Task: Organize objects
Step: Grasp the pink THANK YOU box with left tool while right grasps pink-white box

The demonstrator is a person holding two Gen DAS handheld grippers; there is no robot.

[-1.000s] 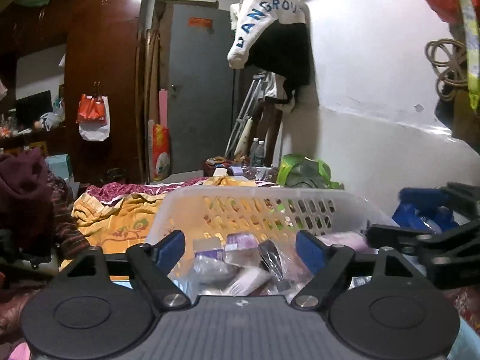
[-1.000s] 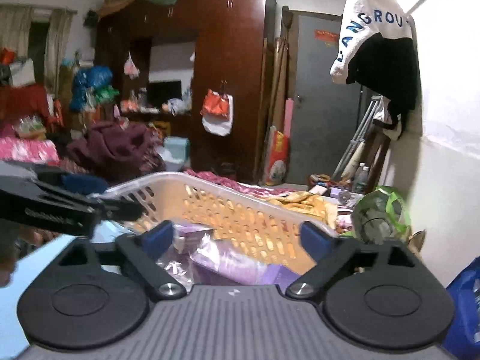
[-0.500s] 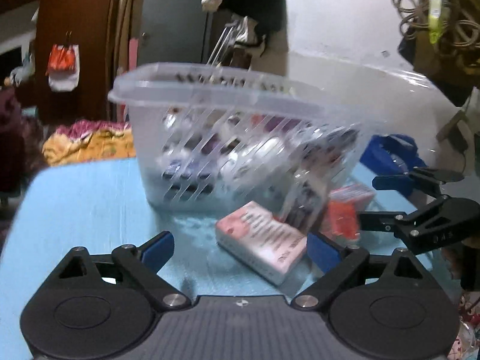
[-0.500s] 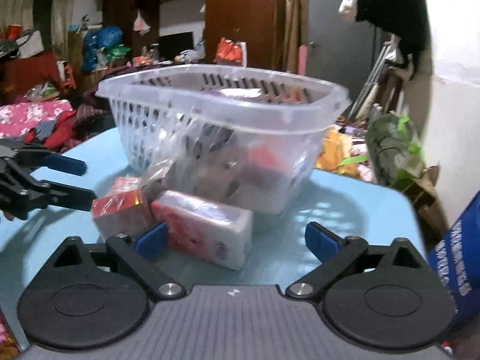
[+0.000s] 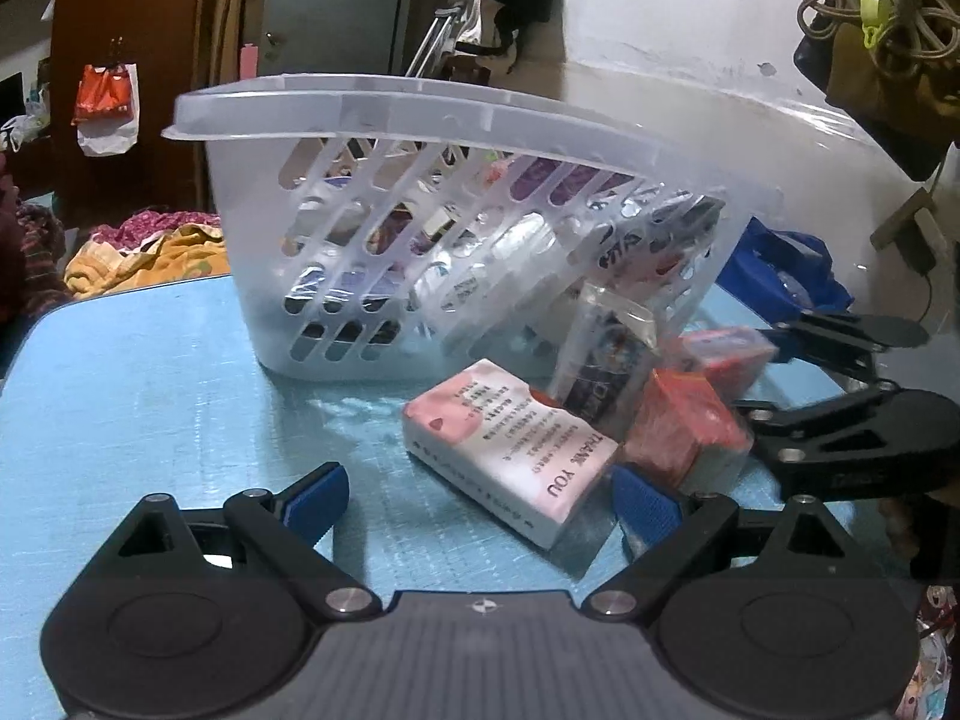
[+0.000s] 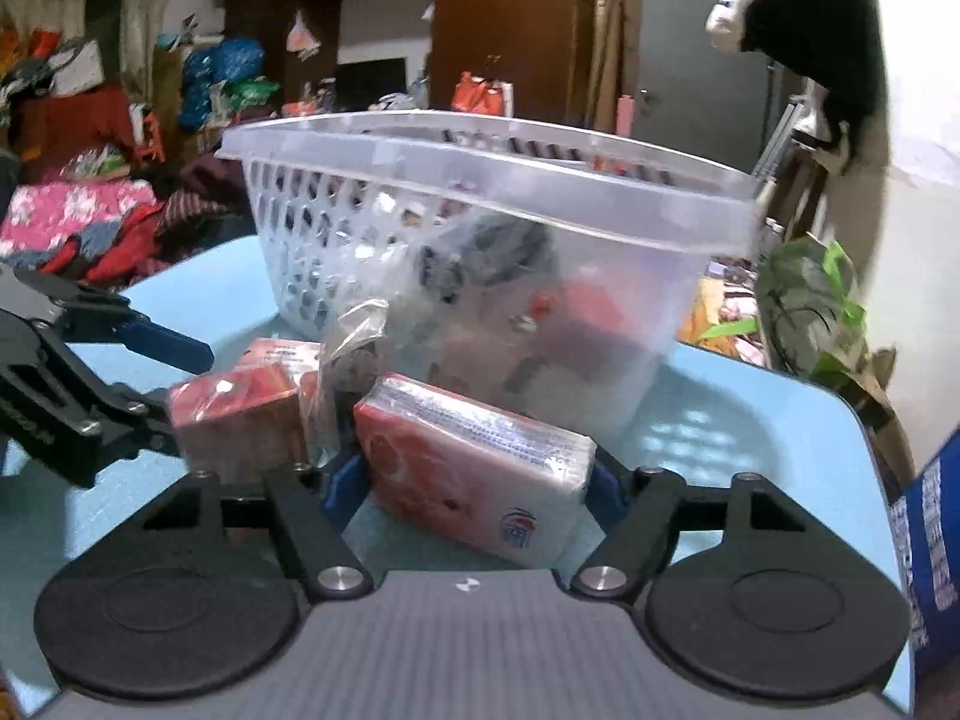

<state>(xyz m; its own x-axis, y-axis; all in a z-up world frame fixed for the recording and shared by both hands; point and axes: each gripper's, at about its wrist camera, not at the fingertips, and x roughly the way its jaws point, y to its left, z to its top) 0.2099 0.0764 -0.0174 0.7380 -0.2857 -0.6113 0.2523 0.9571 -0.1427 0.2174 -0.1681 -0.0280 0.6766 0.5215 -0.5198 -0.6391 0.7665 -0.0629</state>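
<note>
Here the pink tissue pack [image 6: 480,468] lies flat on the blue table [image 5: 150,396], just in front of the clear basket [image 6: 480,180], and sits between the blue pads of the right gripper [image 6: 474,489]. Its jaws have just been closing and stand at the pack's two ends; whether they press yet is unclear. The left gripper [image 5: 480,498] is spread wide, with a corner of the same pack between its tips, untouched. Red packets [image 5: 684,426] lie beside it.
</note>
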